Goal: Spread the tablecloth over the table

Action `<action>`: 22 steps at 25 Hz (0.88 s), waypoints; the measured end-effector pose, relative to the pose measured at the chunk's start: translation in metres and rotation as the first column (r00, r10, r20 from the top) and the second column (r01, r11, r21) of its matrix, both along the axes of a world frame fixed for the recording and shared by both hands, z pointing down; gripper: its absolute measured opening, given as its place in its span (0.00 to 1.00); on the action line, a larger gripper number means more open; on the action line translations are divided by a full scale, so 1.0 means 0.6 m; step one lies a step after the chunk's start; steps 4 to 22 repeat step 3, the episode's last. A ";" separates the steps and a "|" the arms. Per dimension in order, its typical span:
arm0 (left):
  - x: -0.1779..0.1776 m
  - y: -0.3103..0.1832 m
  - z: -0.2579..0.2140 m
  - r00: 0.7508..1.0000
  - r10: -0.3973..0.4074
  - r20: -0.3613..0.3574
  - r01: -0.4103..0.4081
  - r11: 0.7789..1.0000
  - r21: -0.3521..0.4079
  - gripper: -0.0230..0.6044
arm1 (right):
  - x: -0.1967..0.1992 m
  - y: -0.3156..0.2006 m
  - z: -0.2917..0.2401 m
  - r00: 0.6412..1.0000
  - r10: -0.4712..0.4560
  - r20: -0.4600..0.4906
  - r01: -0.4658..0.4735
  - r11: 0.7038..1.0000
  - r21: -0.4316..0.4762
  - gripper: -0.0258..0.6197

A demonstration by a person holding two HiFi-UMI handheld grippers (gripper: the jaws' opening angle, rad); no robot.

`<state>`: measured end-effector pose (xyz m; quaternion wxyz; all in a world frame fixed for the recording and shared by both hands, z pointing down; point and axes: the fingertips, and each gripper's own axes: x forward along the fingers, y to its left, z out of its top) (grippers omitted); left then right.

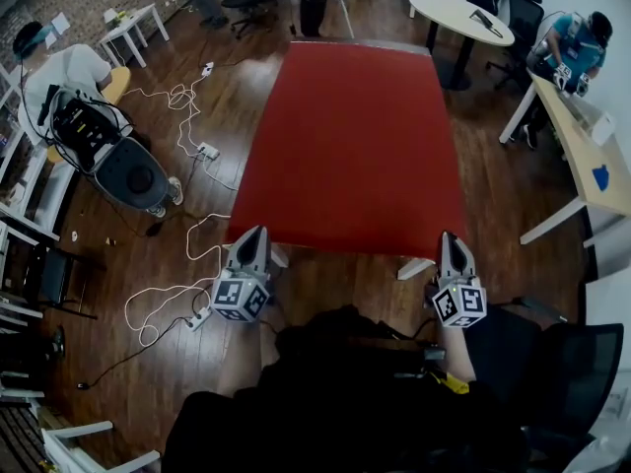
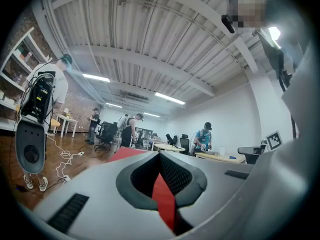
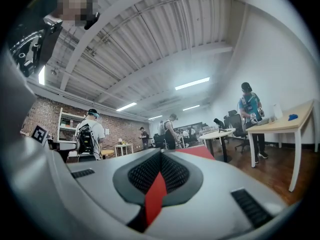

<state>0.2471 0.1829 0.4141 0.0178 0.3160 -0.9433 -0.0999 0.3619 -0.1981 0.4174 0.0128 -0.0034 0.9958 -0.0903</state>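
Red cloth [image 1: 345, 146] lay over the table [image 1: 415, 268], its long axis running away from the wearer and its near edge at the grippers. Left gripper [image 1: 256, 233] and right gripper [image 1: 449, 236] were each clamped on a near corner. Dark wood floor [image 1: 212, 106] carried loose cables [image 1: 182, 97]. Only the gripper views showed the ribbed ceiling [image 2: 150, 29].

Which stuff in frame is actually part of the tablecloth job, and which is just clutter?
Job:
- red tablecloth, lying over the table
- left gripper, shut on its near left corner
- right gripper, shut on its near right corner

Lying about:
- white cables on the floor
- round table
- desk at the right
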 end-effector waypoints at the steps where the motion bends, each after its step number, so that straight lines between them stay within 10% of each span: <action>1: -0.002 0.000 0.001 1.000 -0.001 -0.002 0.001 1.000 0.000 0.04 | -0.003 0.000 0.000 1.000 -0.002 0.001 0.002 1.000 0.004 0.04; 22: -0.004 0.002 0.003 1.000 -0.002 -0.007 0.002 1.000 -0.002 0.04 | -0.007 0.001 -0.001 1.000 -0.005 0.001 0.005 1.000 0.010 0.04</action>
